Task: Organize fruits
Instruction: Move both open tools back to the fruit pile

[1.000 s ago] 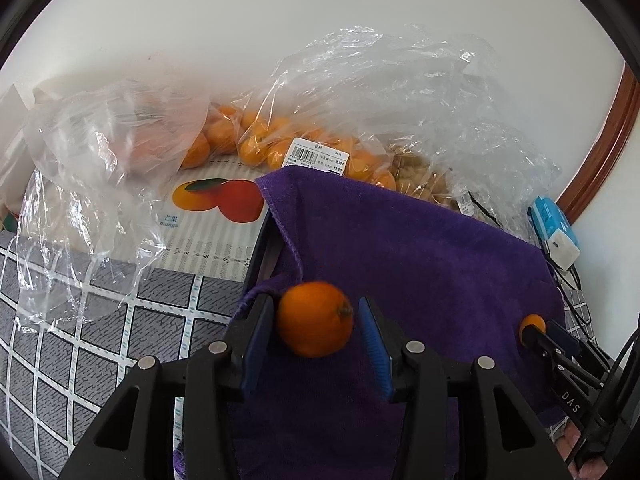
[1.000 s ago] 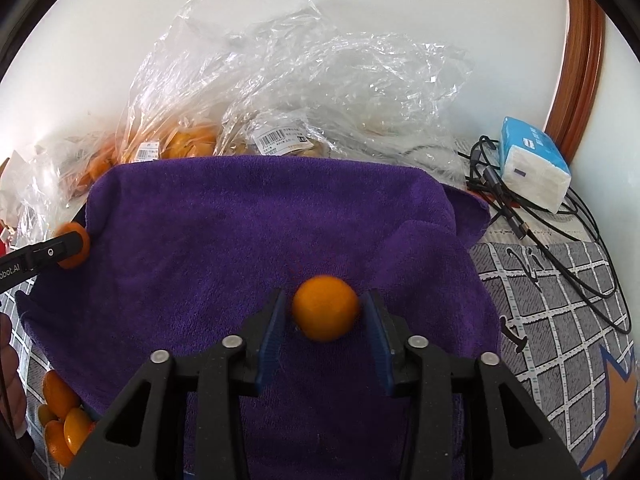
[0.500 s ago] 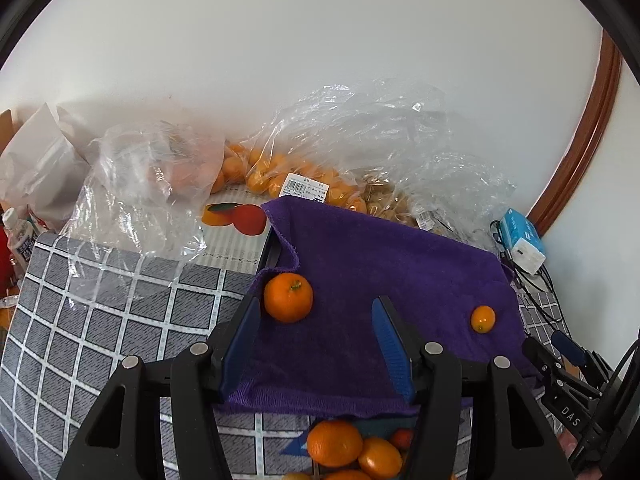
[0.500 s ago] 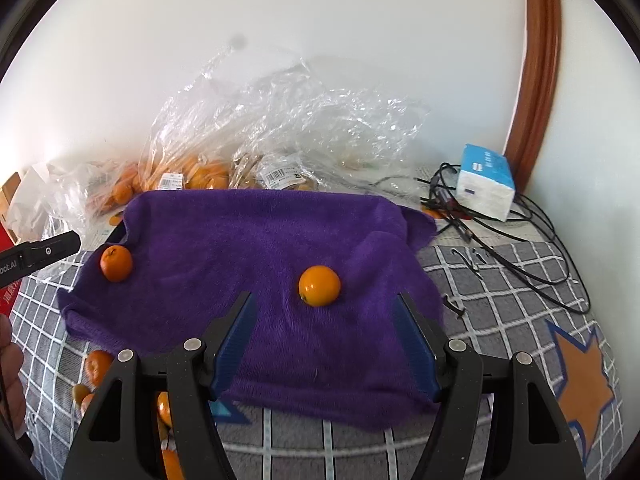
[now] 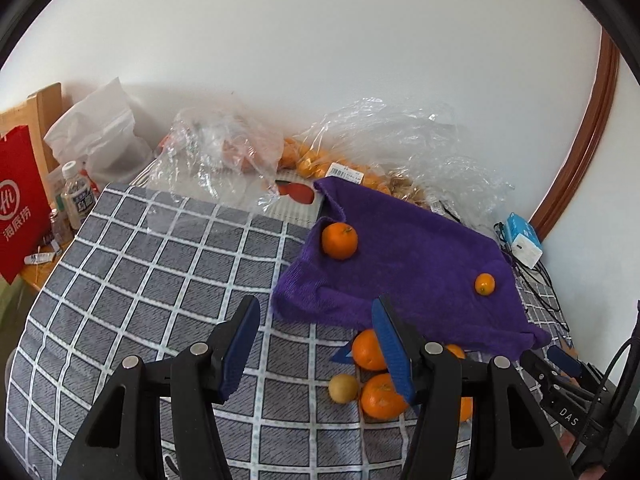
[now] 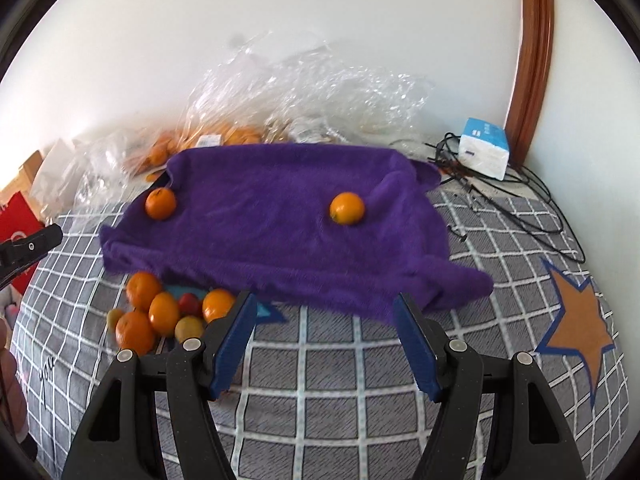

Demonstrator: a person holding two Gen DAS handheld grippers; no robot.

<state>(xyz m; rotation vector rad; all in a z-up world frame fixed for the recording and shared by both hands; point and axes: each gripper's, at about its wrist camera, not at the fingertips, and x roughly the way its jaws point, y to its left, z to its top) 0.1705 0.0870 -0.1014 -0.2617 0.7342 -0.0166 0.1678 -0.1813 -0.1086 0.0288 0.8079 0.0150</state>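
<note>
Both grippers (image 5: 316, 344) (image 6: 326, 336) gape empty before the purple towel (image 6: 280, 220) bearing two oranges (image 6: 347, 208)

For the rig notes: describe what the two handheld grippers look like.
The left gripper and the right gripper look alike: black plastic bodies with triangular cut-outs and silver round screw heads, and two flat fingers faced with ribbed blue pads. In the left wrist view, the right gripper's side carries white letters "DAS" and black cables.

We see each gripper built alike: the left gripper (image 5: 316, 344) and right gripper (image 6: 326, 336) have black, triangular-cutout arms, blue ribbed pads (image 6: 234, 338), and silver screws (image 5: 199, 348). White "DAS" lettering (image 5: 569, 417) marks the right gripper's side.
</note>
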